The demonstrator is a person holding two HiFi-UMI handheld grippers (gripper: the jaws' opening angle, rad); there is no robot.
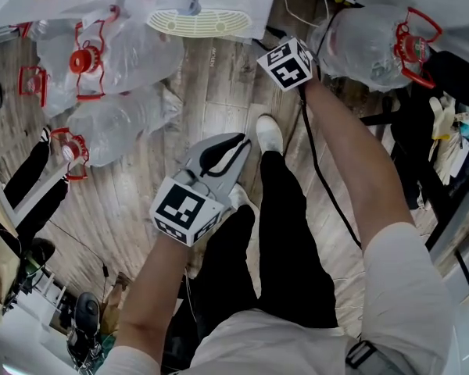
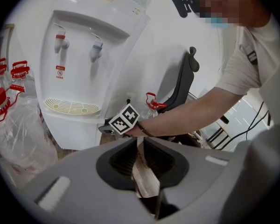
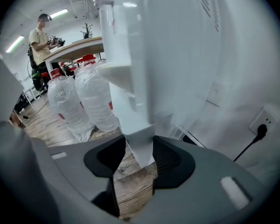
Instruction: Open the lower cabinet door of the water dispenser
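The white water dispenser (image 2: 84, 55) stands against the wall, with its lower cabinet door (image 2: 70, 130) under the drip tray (image 1: 191, 22). My right gripper (image 3: 140, 146) is low at the door's front right corner. The door's white edge (image 3: 139, 125) sits between the jaws, and both pads touch it. From the left gripper view, the right gripper (image 2: 103, 126) and its marker cube meet that corner. My left gripper (image 1: 238, 141) hangs back over the wooden floor, away from the dispenser. Its jaws (image 2: 140, 141) stand a narrow slit apart with nothing between them.
Large water bottles in plastic bags (image 1: 102, 61) lie left of the dispenser, and another bottle (image 1: 375, 45) lies to its right. A black cable (image 1: 320, 170) runs beside the person's legs and white shoe (image 1: 270, 131). An office chair (image 2: 184, 83) and a wall socket (image 3: 260, 129) are nearby.
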